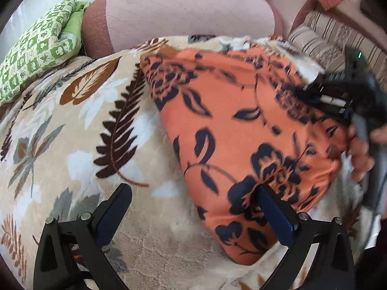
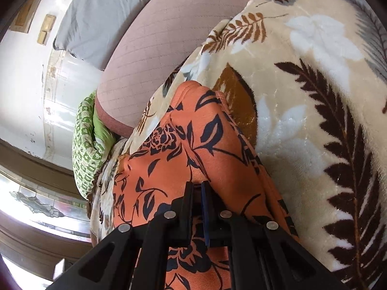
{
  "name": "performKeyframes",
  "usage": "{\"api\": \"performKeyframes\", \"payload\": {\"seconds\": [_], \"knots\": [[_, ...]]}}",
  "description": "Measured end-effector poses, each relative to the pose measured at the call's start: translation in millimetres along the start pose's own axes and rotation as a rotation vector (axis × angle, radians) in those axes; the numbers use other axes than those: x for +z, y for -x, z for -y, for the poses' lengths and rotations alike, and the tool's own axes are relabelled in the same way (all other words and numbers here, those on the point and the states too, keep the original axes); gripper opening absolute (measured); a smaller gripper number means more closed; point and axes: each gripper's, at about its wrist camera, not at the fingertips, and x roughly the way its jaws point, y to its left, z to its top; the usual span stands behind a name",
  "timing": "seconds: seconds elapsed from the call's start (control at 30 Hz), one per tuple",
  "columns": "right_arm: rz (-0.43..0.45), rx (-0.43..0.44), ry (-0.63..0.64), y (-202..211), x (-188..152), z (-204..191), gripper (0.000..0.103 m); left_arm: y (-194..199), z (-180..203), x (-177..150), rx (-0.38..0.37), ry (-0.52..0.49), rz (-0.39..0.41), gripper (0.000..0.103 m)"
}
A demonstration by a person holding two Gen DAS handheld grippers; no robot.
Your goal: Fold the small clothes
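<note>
While right tool pinches orange cloth's edge.

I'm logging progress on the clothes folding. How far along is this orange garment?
Done: little; no finished fold shows. In hand: the right gripper is shut on the orange floral garment, lifting one side. Left: the open left gripper holds nothing; the garment still needs folding flat on the leaf-print blanket.

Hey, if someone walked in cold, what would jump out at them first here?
The orange floral garment, lying bright against the beige leaf-print blanket. Next, the right tool, shut on a fold of that cloth, while the left tool stands open at its near edge. A green patterned cushion sits far left.
</note>
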Motion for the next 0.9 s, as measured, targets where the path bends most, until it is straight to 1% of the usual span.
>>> {"api": "performKeyframes", "payload": {"seconds": [0.07,0.1,0.17,0.2,0.27,0.3,0.33,0.37,0.4,0.43,0.5,0.53,0.57,0.6,0.67,0.7,0.73,0.8,0.83,0.87,0.9], "knots": [[0.008,0.007,-0.013,-2,-1,1,0.009,8,-5,8,-0.056,0.034,0.032,0.103],[0.01,0.01,-0.018,-3,-2,2,0.009,11,-7,12,-0.073,0.049,0.045,0.103],[0.011,0.015,-0.023,-3,-2,3,0.009,10,-12,20,-0.073,0.081,0.061,0.103],[0.011,0.016,-0.025,-2,-2,3,0.009,5,-17,23,-0.053,0.104,0.057,0.103],[0.013,0.014,-0.026,-2,-2,3,0.009,-11,-27,26,-0.012,0.17,0.017,0.103],[0.016,0.011,-0.025,-2,-2,2,0.009,-22,-34,26,-0.016,0.217,-0.011,0.103],[0.02,0.008,-0.023,-2,-3,1,0.009,-31,-40,24,-0.055,0.269,-0.025,0.103],[0.022,0.005,-0.02,-3,-4,1,0.009,-38,-43,21,-0.073,0.302,-0.033,0.103],[0.023,0.001,-0.016,-3,-4,0,0.009,-41,-39,20,-0.05,0.293,-0.024,0.103],[0.023,-0.005,-0.008,-2,-5,-1,0.009,-39,-26,21,-0.001,0.227,-0.004,0.103],[0.016,-0.015,-0.002,0,-4,-2,0.009,-36,-11,23,0.056,0.149,0.015,0.103],[0.008,-0.02,-0.002,1,-3,-4,0.009,-34,-7,23,0.073,0.132,0.024,0.103],[-0.004,-0.026,0.0,4,-2,-6,0.009,-33,-7,24,0.07,0.135,0.023,0.103],[-0.008,-0.027,0.005,7,0,-9,0.009,-34,-11,25,0.051,0.156,0.012,0.103],[0.009,-0.005,0.028,14,-1,-18,0.011,-31,-22,28,0.009,0.219,-0.009,0.103],[0.009,0.014,0.044,16,-2,-23,0.011,-28,-27,27,0.009,0.237,0.0,0.103],[0.001,0.032,0.062,16,-4,-27,0.012,-22,-29,28,0.026,0.246,0.025,0.103],[-0.039,0.05,0.122,9,-11,-41,0.012,-13,-28,31,0.051,0.237,0.07,0.103],[-0.076,0.044,0.15,1,-16,-47,0.012,-14,-27,32,0.044,0.231,0.066,0.103],[-0.113,0.028,0.162,-9,-21,-49,0.013,-20,-26,32,0.031,0.227,0.043,0.103],[-0.134,0.01,0.167,-16,-25,-50,0.013,-34,-23,28,-0.016,0.222,-0.023,0.103]]}}
